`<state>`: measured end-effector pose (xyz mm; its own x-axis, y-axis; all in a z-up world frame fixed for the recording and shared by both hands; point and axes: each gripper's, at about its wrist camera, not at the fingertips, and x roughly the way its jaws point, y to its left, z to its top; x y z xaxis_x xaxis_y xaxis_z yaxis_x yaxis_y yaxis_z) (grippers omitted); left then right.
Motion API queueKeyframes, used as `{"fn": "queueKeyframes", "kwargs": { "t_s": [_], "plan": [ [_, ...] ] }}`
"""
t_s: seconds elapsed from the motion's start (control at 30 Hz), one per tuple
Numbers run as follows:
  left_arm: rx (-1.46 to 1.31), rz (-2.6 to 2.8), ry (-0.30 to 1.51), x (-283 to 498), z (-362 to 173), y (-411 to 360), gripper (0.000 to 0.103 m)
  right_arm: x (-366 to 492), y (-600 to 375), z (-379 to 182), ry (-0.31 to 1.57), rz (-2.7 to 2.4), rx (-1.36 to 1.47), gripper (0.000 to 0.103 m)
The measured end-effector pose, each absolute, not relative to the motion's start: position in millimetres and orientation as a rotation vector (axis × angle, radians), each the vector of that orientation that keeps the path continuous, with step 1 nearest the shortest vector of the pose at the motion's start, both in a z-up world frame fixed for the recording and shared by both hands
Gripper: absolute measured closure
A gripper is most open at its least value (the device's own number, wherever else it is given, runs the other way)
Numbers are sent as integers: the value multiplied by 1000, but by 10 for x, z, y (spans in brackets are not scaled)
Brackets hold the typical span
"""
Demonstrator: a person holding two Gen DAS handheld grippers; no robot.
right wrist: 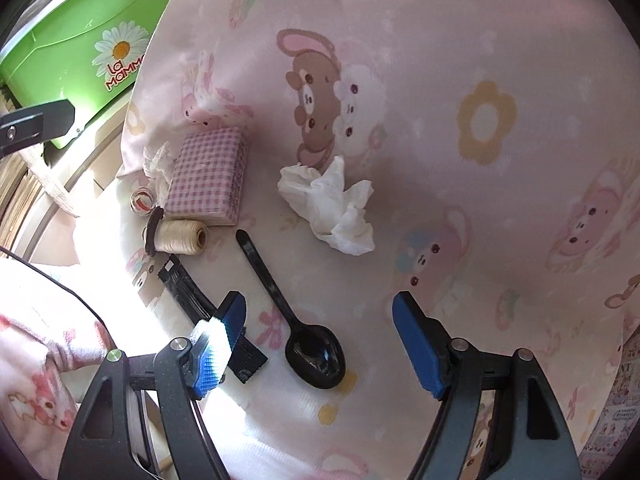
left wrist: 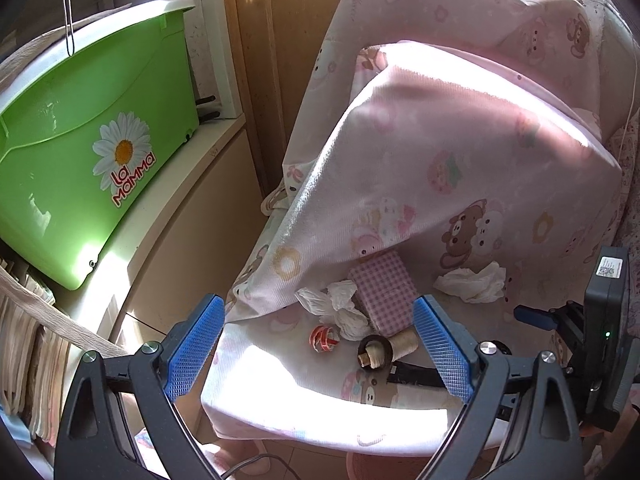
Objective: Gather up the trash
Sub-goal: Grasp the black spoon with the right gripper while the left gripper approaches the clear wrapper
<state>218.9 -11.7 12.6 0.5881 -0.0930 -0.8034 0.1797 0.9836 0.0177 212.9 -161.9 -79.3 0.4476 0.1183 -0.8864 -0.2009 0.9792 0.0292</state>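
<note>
Trash lies on a pink cartoon-print bed sheet [right wrist: 460,208]. A crumpled white tissue [right wrist: 332,204] lies mid-sheet; it also shows in the left wrist view [left wrist: 474,282]. A second crumpled tissue [left wrist: 334,306] lies beside a pink checked packet [left wrist: 386,292], also in the right wrist view [right wrist: 158,164]. A black plastic spoon [right wrist: 296,320] and a black wrapper [right wrist: 200,304] lie in front of my right gripper [right wrist: 318,320], which is open and empty above them. My left gripper [left wrist: 318,344] is open and empty, short of the second tissue.
A cream thread spool [right wrist: 180,236], a black ring [left wrist: 374,354] and a small red-white tape roll [left wrist: 322,338] lie near the packet. A pink pillow [left wrist: 460,148] leans over the sheet. A green "La Mamma" bin [left wrist: 80,160] sits on a cabinet at left.
</note>
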Motion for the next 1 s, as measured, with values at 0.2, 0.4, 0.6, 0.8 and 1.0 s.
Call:
{"fn": "queueKeyframes", "kwargs": {
  "t_s": [0.2, 0.4, 0.6, 0.8, 1.0],
  "plan": [
    [142, -125, 1018, 2357, -224, -161, 8, 2128, -1455, -857, 1065, 231, -163, 34],
    [221, -142, 1005, 2350, -214, -380, 9, 2088, -1460, -924, 1094, 231, -161, 38],
    [263, -191, 1000, 2295, -152, -560, 9, 2058, -1634, -839, 1083, 206, -118, 38],
    [260, -187, 999, 2308, -141, -562, 9, 2131, -1701, -834, 1098, 187, -94, 38],
    [268, -190, 1023, 2340, -206, -554, 9, 2138, -1540, -906, 1119, 228, -167, 38]
  ]
}}
